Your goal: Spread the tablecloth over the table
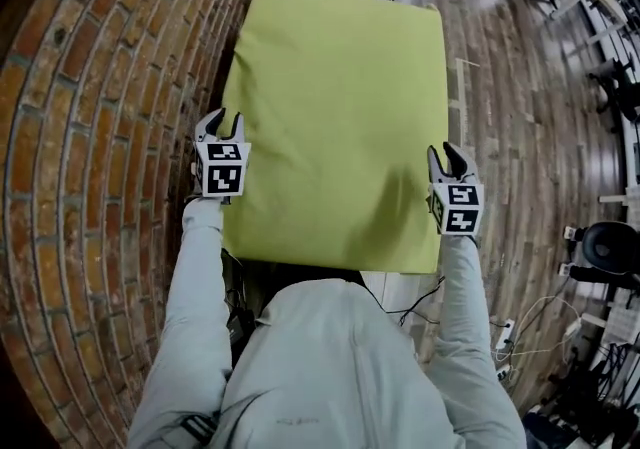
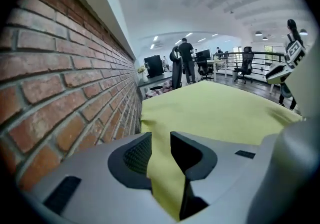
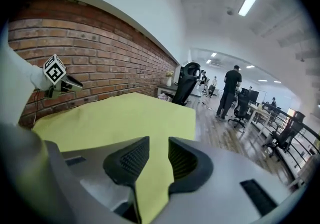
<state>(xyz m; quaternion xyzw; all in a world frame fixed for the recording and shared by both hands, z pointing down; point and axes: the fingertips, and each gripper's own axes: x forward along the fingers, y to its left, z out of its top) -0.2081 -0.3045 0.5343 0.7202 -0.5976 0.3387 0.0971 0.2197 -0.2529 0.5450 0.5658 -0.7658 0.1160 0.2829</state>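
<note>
Tablecloth point(image 1: 340, 127), yellow-green, appears stretched taut beside the brick wall point(image 1: 90, 137). My left claw point(image 1: 222, 120) clamps its left near edge; my right claw point(image 1: 447, 155) clamps the right.

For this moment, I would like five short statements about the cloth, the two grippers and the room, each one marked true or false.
1. The tablecloth is yellow-green. True.
2. Only the right gripper holds the tablecloth. False: the left gripper also has it clamped between its jaws, each at a near corner.
3. A brick wall runs along the left gripper's side. True.
4. The tablecloth lies folded in a small pile. False: it is stretched out wide and nearly flat.
5. A standing person is seen in the room beyond the cloth's far end. True.
</note>
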